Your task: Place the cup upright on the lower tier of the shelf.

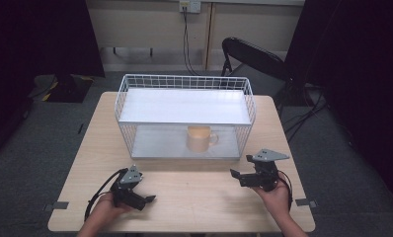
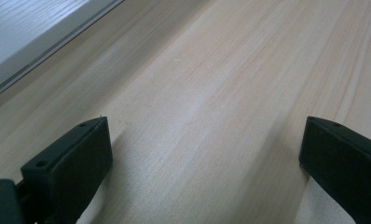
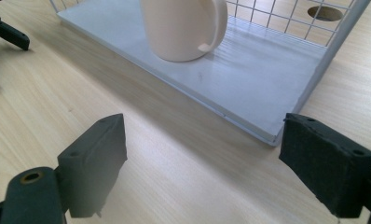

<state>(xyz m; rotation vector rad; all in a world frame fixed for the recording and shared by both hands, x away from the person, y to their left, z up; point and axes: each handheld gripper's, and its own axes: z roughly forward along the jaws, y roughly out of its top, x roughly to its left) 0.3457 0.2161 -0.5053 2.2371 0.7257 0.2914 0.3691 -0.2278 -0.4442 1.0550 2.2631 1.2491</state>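
Observation:
A cream mug [image 1: 201, 139] [image 3: 179, 28] stands upright on the lower shelf of a white wire rack [image 1: 184, 106], right of its middle, with its handle turned to the right. My right gripper [image 1: 241, 167] [image 3: 202, 149] hovers low over the table in front of the rack's right corner, open and holding nothing, with the mug beyond its jaws. Near the table's front left, my left gripper [image 1: 146, 197] [image 2: 202, 154] is open above bare wood. The rack's grey-white base edge [image 2: 30, 46] [image 3: 249, 79] lies ahead of each gripper.
The rack fills the back half of the light wood table [image 1: 194, 202]. A black folding chair [image 1: 254, 57] stands behind the table at right. A round hole [image 3: 324, 12] in the tabletop lies past the rack's wire side. Dark curtains flank the room.

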